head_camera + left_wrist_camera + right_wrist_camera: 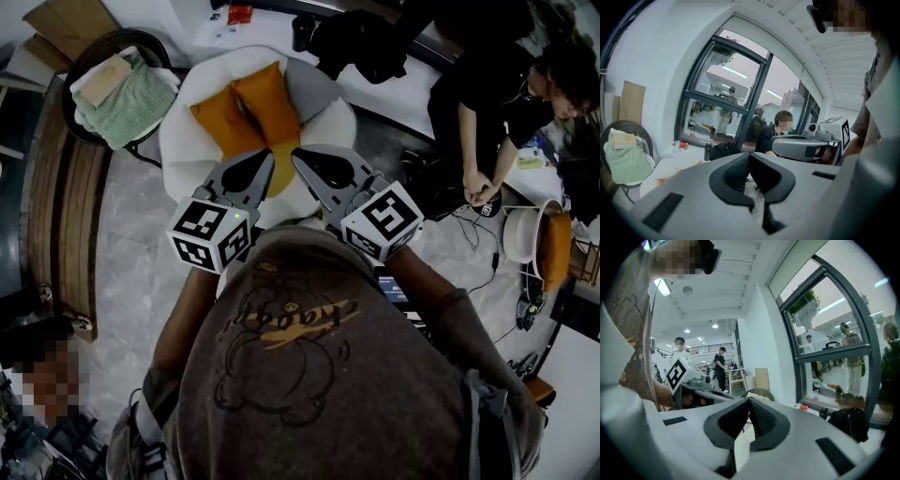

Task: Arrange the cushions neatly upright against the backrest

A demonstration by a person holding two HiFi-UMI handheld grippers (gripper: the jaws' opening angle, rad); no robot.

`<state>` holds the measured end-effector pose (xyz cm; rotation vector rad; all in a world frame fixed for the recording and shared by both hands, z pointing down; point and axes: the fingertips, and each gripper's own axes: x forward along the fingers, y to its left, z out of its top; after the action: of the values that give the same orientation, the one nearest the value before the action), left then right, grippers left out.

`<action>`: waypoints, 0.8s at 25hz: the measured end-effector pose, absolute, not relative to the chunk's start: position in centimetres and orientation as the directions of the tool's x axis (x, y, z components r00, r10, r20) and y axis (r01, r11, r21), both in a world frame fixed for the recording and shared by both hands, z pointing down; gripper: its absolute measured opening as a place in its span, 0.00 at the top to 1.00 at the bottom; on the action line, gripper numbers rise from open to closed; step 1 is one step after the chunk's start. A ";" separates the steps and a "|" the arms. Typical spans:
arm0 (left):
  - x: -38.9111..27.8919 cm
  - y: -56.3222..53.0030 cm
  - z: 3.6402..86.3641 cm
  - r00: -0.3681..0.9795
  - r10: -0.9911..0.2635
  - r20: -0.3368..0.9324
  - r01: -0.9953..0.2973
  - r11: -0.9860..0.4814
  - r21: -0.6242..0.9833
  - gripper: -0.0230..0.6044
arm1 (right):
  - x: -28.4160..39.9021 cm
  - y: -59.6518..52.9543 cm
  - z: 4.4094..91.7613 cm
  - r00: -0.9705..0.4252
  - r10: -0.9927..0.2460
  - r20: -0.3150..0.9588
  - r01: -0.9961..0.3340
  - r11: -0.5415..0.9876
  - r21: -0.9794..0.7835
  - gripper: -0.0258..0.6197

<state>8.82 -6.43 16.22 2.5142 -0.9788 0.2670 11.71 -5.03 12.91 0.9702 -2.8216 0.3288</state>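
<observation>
Two orange cushions, a left cushion point(223, 120) and a right cushion point(269, 101), sit side by side on the round white armchair point(192, 89) in the head view. Their near ends are hidden behind my grippers. My left gripper point(271, 154) and right gripper point(294, 152) are raised side by side in front of the chair, both shut with nothing between the jaws. In the left gripper view the left gripper point(749, 153) points over the chair point(656, 174), with the right gripper point(802, 146) beside it. In the right gripper view the right gripper point(749, 399) has the left gripper point(691, 379) alongside.
A wicker chair with a green towel point(127, 94) stands left of the armchair, and a wooden bench point(66, 216) runs along the left. A seated person point(497, 103) is at the right, with cables on the floor. A black bag point(361, 37) lies on the white table behind the armchair.
</observation>
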 end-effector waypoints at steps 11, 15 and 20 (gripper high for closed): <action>10.0 -5.2 16.3 0.760 -0.573 0.305 -0.649 -0.688 0.325 0.96 | 12.2 -4.0 12.9 -0.817 -0.538 0.208 -0.565 0.819 -0.101 0.93; 9.9 -5.4 16.3 0.763 -0.570 0.306 -0.646 -0.691 0.323 0.96 | 12.0 -4.1 12.9 -0.822 -0.531 0.206 -0.557 0.825 -0.099 0.93; 9.8 -5.2 16.3 0.765 -0.564 0.311 -0.643 -0.695 0.321 0.96 | 12.3 -3.9 13.2 -0.817 -0.539 0.208 -0.566 0.818 -0.102 0.93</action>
<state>9.84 -5.16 16.32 2.5469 -0.9169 0.2627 12.27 -3.87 13.20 0.8668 -2.8319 0.2377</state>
